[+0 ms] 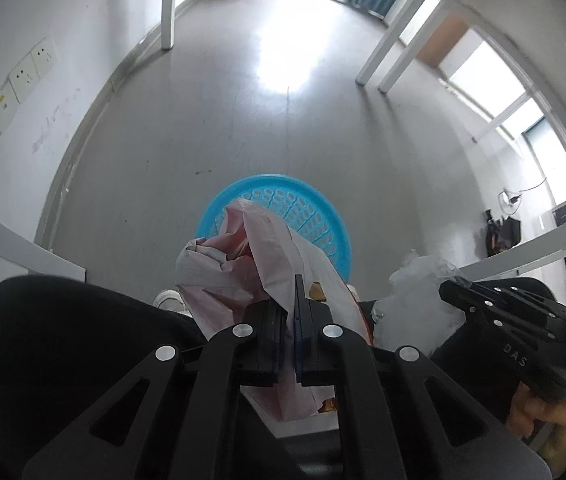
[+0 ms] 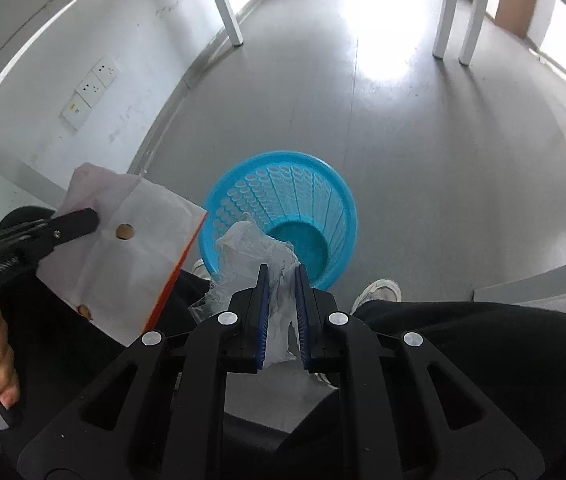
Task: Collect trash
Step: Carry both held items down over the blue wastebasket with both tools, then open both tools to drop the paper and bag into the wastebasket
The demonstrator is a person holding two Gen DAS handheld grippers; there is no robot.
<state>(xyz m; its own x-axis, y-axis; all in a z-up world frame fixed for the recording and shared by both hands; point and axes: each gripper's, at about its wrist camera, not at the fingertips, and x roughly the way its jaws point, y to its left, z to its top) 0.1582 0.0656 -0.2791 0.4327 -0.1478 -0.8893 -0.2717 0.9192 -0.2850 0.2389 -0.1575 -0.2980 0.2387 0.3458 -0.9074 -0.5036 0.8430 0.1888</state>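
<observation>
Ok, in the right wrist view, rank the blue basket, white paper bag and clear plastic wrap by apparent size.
1. White paper bag and blue basket: look alike; the bag is nearer the camera, so unranked.
2. Clear plastic wrap, smallest, gripped in the right tool.

My left gripper (image 1: pixel 290 312) was clamped on a crumpled pink-and-white paper bag (image 1: pixel 251 264), held above the blue basket (image 1: pixel 315 216) on the grey floor (image 1: pixel 211 136). The right gripper (image 1: pixel 455 286) pinched clear plastic wrap (image 1: pixel 415 284) nearby.

Grey floor (image 2: pixel 423 152), white table legs (image 2: pixel 227 4) – wall sockets (image 2: pixel 95 84), white sneaker (image 2: pixel 379 292)
</observation>
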